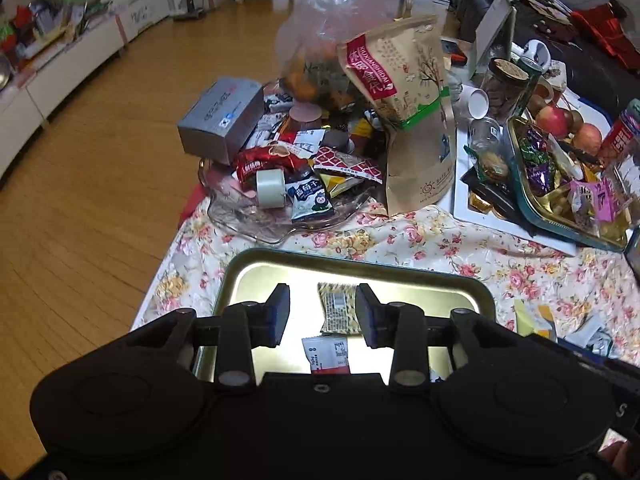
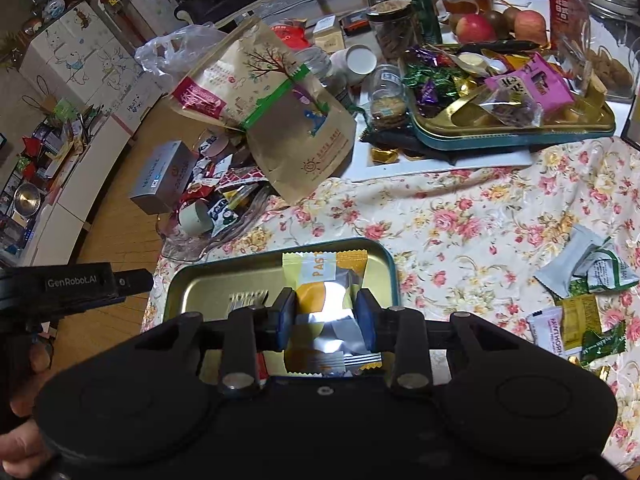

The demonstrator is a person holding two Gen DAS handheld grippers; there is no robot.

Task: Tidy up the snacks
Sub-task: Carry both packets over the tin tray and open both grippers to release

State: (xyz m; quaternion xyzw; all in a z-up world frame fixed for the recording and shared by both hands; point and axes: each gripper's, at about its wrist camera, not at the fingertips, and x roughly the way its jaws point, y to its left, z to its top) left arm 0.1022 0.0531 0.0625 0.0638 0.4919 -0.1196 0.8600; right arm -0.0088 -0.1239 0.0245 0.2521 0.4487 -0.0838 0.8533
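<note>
While the gold tin tray (image 2: 192,284) serves as the collecting point at the near edge of the counter (image 2: 460,216), the step in hand is judged to be delivery of one more snack into it.

Left of the tray's centre, the left tool (image 1: 322,314) hovers over the tray floor, tilted steeply downward, jaws parted and holding nothing. Two packets already lie in the tray beneath it: a yellow-brown sachet (image 1: 337,308) and a white-and-red sachet (image 1: 326,354).

Over the tray's right half, the right tool (image 2: 325,320) is closed on a yellow-and-silver pastry packet (image 2: 324,280), pads pressing its two sides, packet hanging above the tray floor. This tool also pitches down and forward.

Recommendation: lower the packet flat into the bare right part of the tray, clear of the rim, before releasing, and keep the left tool aside.

Right of the tray, loose snacks remain on the floral cloth, among them a white-and-green packet (image 2: 588,272) and a white hawthorn bar (image 2: 550,332).
</note>
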